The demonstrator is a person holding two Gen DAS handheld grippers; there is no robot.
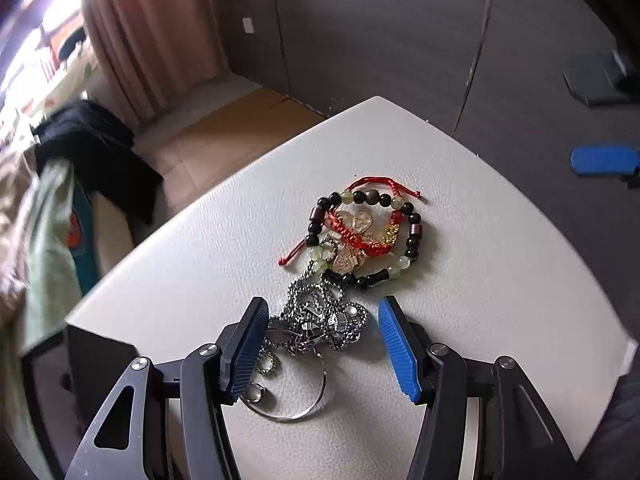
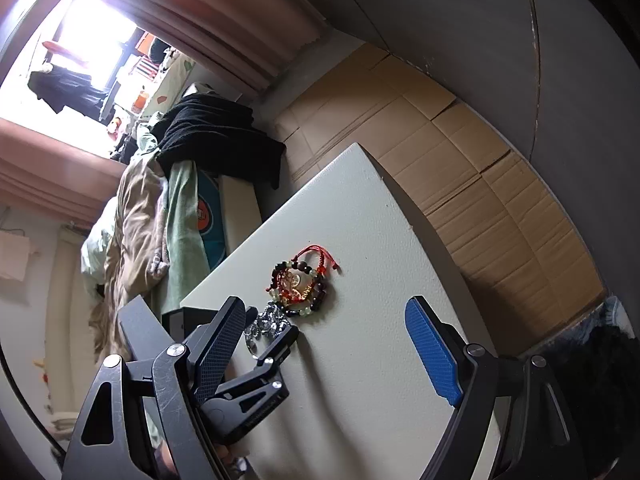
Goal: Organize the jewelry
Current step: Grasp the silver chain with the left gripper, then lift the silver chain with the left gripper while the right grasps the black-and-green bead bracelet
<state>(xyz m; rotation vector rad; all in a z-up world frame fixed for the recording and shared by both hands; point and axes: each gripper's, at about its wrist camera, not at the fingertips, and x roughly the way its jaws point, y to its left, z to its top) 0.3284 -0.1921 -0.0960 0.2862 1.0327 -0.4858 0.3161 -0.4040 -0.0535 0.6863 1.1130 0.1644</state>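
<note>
On the white surface (image 1: 460,240) a tangle of jewelry lies in one heap, its long axis running from the near edge away toward the far corner. Farthest out is a beaded bracelet (image 1: 408,216) of black and pale green beads, lying flat in a ring, with a red cord bracelet (image 1: 372,240) and a gold butterfly charm (image 1: 356,236) across its middle (the cord's loose ends trail off to either side). Nearer, a knotted silver chain (image 1: 324,316) touches the beads, and a thin silver bangle (image 1: 308,408) lies nearest of all. The left hand-held gripper (image 1: 322,314) has its jaws apart, one blue pad (image 1: 248,352) on each side of the chain, low over the heap. The right hand-held gripper (image 2: 326,322) is likewise spread wide, off to the side with nothing between its fingers. Beyond the surface are flattened cardboard (image 2: 460,152) and a pile of clothes (image 2: 168,184).
</note>
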